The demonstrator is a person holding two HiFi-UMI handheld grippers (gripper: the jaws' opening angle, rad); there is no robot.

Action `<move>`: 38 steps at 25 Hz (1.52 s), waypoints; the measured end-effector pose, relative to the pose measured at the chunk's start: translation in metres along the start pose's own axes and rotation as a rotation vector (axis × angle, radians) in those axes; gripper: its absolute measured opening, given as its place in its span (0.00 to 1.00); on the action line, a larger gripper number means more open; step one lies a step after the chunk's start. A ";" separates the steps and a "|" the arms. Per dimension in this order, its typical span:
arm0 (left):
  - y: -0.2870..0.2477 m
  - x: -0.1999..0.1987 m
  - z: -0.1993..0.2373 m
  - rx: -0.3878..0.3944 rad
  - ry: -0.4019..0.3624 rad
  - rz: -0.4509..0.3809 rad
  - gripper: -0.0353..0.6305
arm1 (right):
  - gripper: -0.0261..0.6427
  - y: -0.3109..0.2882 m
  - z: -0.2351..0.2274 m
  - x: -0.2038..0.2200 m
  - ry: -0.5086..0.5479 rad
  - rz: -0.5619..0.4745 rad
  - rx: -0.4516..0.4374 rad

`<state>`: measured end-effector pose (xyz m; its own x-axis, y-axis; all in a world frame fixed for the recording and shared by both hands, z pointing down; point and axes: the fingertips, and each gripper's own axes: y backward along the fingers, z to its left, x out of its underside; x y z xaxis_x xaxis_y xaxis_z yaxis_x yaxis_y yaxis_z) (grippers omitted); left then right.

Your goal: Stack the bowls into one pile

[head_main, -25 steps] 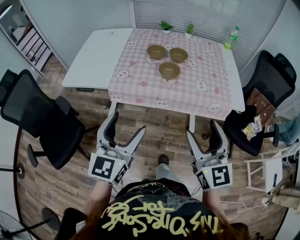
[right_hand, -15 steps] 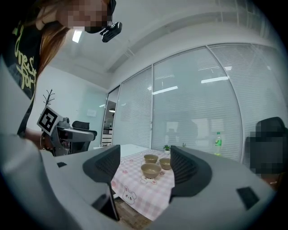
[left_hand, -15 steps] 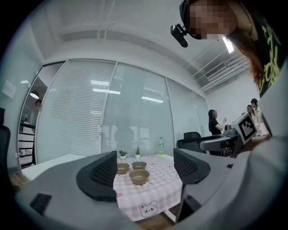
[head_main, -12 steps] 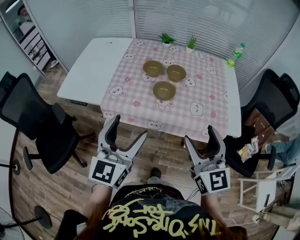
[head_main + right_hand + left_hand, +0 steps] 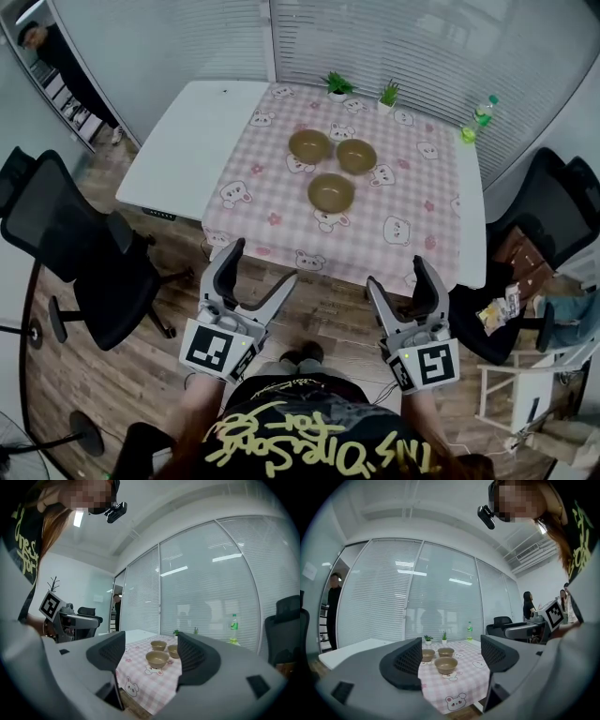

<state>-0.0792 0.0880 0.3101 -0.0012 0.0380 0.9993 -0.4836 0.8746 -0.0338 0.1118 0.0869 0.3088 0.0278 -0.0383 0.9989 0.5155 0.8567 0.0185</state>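
Three olive-brown bowls stand apart on the pink checked cloth [image 5: 412, 234] of the table: one at the back left [image 5: 309, 145], one at the back right [image 5: 356, 156], one nearer me [image 5: 331, 192]. My left gripper [image 5: 262, 264] and right gripper [image 5: 397, 274] hover over the wooden floor just short of the table's near edge, both open and empty. The left gripper view shows the near bowl [image 5: 446, 664] far off between the jaws of that gripper [image 5: 451, 658]. Beyond the right gripper [image 5: 151, 656], its own view also shows the near bowl [image 5: 157, 658].
Two small potted plants [image 5: 338, 84] [image 5: 388, 92] and a green bottle [image 5: 483, 111] stand at the table's far edge. Black office chairs stand at the left [image 5: 66, 244] and at the right [image 5: 553, 206]. A person [image 5: 56, 66] stands at the far left. The table's bare white part [image 5: 187, 141] lies left of the cloth.
Both grippers have come closer to the table's near edge, and the table sits lower and nearer in the head view. The jaws stand as wide as before.
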 end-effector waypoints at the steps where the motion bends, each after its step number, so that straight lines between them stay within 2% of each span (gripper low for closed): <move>1: -0.002 0.000 0.002 -0.002 0.000 0.003 0.64 | 0.53 -0.002 0.000 0.000 0.002 0.002 -0.005; 9: -0.017 -0.005 0.010 -0.046 -0.029 -0.026 0.64 | 0.53 -0.018 -0.011 -0.001 0.004 -0.005 -0.062; 16: -0.030 -0.002 0.030 -0.070 -0.025 -0.005 0.64 | 0.53 -0.043 -0.016 0.003 0.003 0.000 -0.072; 23: -0.077 0.007 0.058 -0.018 -0.020 0.012 0.63 | 0.53 -0.089 -0.031 0.014 -0.014 0.037 -0.059; 38: -0.202 -0.001 0.143 0.051 -0.018 0.001 0.63 | 0.53 -0.221 -0.086 0.013 0.029 0.017 -0.011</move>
<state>-0.1069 -0.1583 0.3185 -0.0176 0.0295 0.9994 -0.5278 0.8487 -0.0344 0.0719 -0.1475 0.3141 0.0617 -0.0388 0.9973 0.5239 0.8518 0.0007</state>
